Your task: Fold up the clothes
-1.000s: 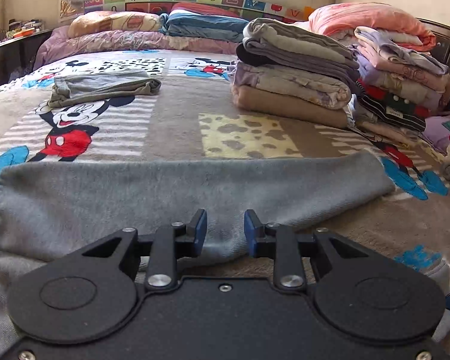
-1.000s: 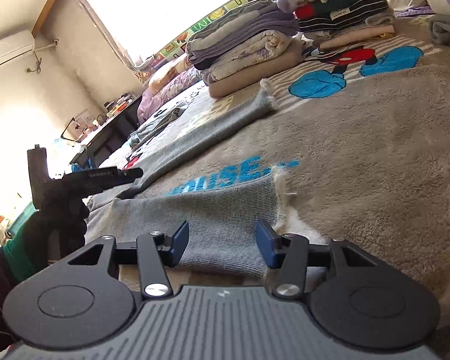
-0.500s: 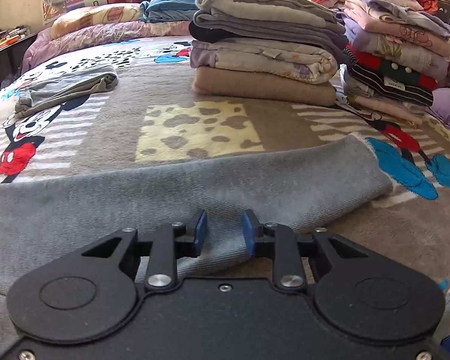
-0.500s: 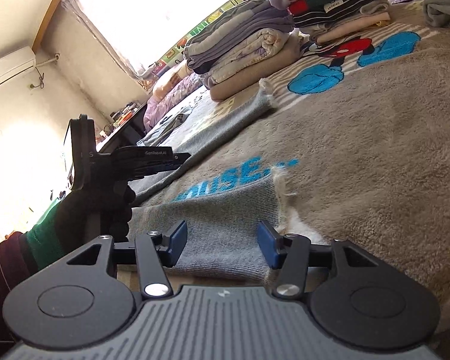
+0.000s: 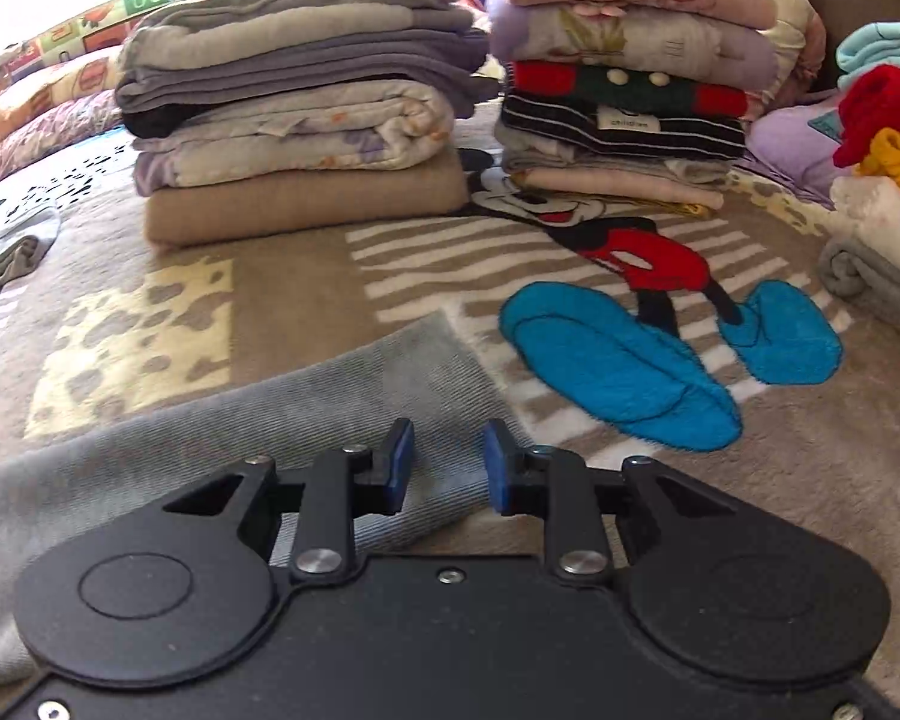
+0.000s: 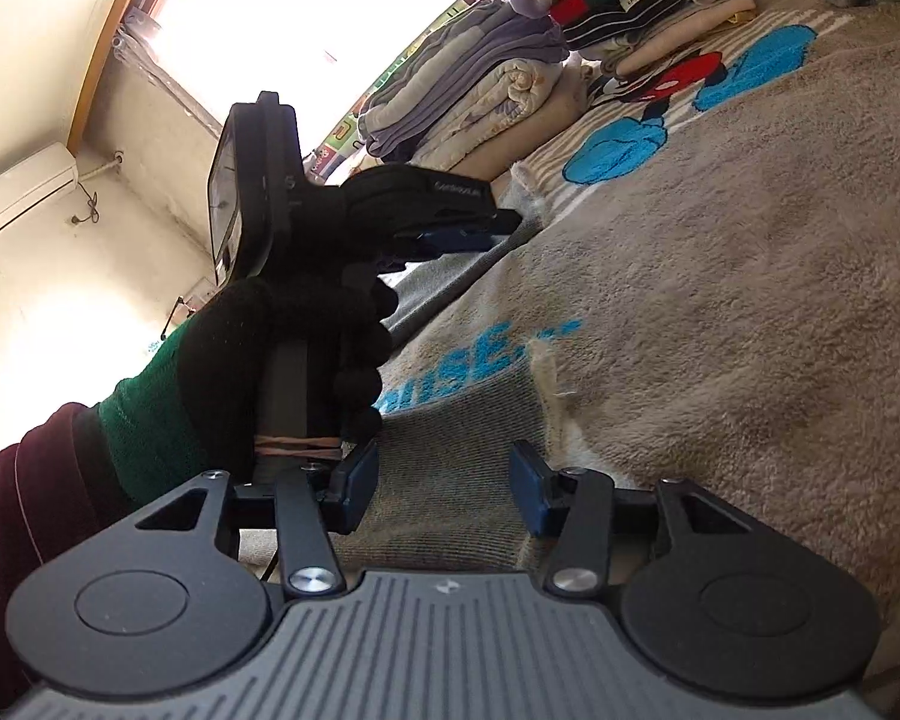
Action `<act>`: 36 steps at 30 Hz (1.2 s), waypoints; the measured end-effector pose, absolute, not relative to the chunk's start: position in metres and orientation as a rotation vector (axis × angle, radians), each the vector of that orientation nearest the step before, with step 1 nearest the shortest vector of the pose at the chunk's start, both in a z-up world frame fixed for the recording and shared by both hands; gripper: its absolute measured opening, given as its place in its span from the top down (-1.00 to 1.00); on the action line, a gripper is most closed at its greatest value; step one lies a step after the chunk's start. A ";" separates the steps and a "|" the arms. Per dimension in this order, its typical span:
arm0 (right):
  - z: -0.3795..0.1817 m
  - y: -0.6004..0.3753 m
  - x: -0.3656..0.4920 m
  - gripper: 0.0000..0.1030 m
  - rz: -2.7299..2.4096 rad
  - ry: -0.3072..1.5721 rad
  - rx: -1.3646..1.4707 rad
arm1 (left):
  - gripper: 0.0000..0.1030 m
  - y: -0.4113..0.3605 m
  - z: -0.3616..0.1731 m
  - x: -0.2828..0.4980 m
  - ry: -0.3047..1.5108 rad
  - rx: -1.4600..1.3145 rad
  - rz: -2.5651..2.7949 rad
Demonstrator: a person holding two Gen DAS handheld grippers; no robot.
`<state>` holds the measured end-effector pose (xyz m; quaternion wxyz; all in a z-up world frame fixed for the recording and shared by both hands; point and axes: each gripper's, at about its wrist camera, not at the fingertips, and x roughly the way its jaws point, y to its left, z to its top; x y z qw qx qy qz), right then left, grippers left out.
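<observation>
A grey ribbed garment (image 5: 222, 444) lies flat on the Mickey Mouse blanket (image 5: 810, 480). My left gripper (image 5: 444, 468) is open and empty, low over the end of one grey leg. In the right wrist view my right gripper (image 6: 444, 486) is open and empty over the end of the other grey leg (image 6: 450, 480). The left gripper (image 6: 450, 228), held in a black-gloved hand, shows there over the far leg.
Two stacks of folded clothes (image 5: 294, 108) (image 5: 630, 90) stand at the back of the bed. More clothes, red and yellow (image 5: 888, 132), lie at the right edge. A window (image 6: 306, 30) and a wall air conditioner (image 6: 18, 192) are at the left.
My left gripper has moved right along the grey leg to its end, closer to the stacks. The right gripper has stayed over its leg end, tilting slightly.
</observation>
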<state>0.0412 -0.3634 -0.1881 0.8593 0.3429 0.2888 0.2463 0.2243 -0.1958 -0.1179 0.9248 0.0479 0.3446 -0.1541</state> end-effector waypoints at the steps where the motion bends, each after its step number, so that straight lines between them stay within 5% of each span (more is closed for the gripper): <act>1: -0.188 -0.363 0.041 0.07 0.517 0.605 0.718 | 0.56 -0.196 -0.115 0.223 0.705 0.095 -0.332; 9: -0.187 -0.361 0.041 0.07 0.513 0.602 0.701 | 0.48 -0.187 -0.091 0.209 0.681 0.067 -0.443; 15: -0.179 -0.354 0.038 0.03 0.491 0.596 0.648 | 0.23 -0.072 -0.065 0.169 0.635 0.037 -0.322; 22: -0.151 -0.324 0.020 -0.02 0.478 0.523 0.373 | 0.19 0.055 -0.063 0.097 0.613 0.129 -0.122; 29: -0.116 -0.282 -0.004 0.00 0.482 0.430 -0.005 | 0.00 0.130 -0.067 0.032 0.578 0.182 0.003; 36: -0.092 -0.269 0.036 0.00 0.513 0.447 -0.005 | 0.00 0.158 -0.057 0.010 0.537 -0.022 0.033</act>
